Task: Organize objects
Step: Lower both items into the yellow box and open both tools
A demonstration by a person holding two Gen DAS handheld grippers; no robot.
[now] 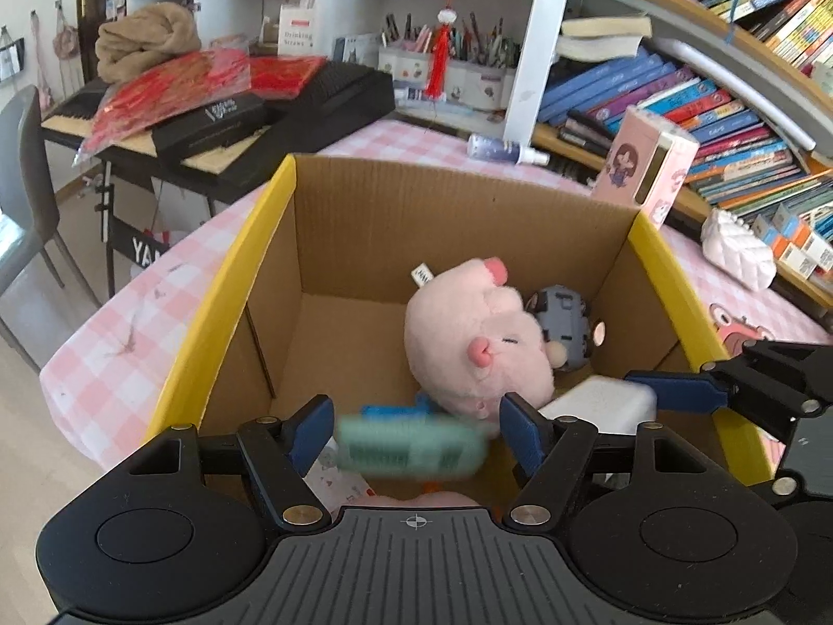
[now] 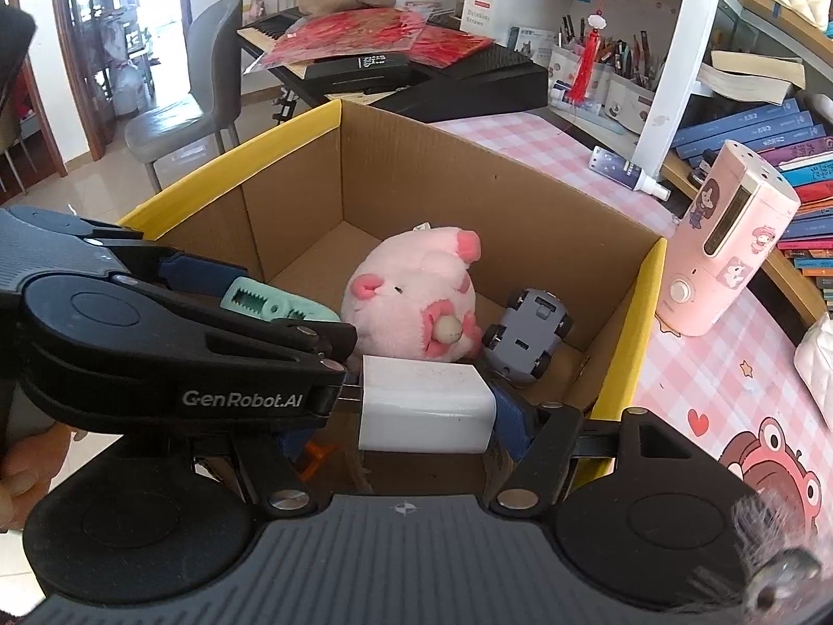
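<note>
The cardboard box (image 1: 458,219), yellow along its top edges, sat open on the pink checked tablecloth (image 1: 130,344), and both grippers hung right over its near end. Closest in, the left gripper (image 1: 414,429) had its blue pads (image 1: 312,429) standing apart either side of a mint-green clip (image 1: 411,448), which showed up blurred in the left wrist view with a gap at each pad, so nothing was pressing on it! No earlier picture to go on there, just open jaws and a smeared clip. Right beside it, the right gripper (image 2: 416,419) was clamped on a white charger block (image 2: 424,406), its right pad flat against the block's side; the left pad was hidden behind the other gripper's black frame. Deeper in the box, a pink plush pig (image 2: 411,297) lay against the right-hand half of the floor, and a small grey toy car (image 2: 528,336) sat tilted just beside it, toward the right wall. Past the box, a pink cartoon-printed humidifier (image 2: 729,250) stood upright on the cloth, with a spray bottle (image 2: 625,166) lying near the shelf post, rows of books (image 1: 703,104) behind, and a black keyboard (image 1: 250,120) piled with red packets off to the left.
</note>
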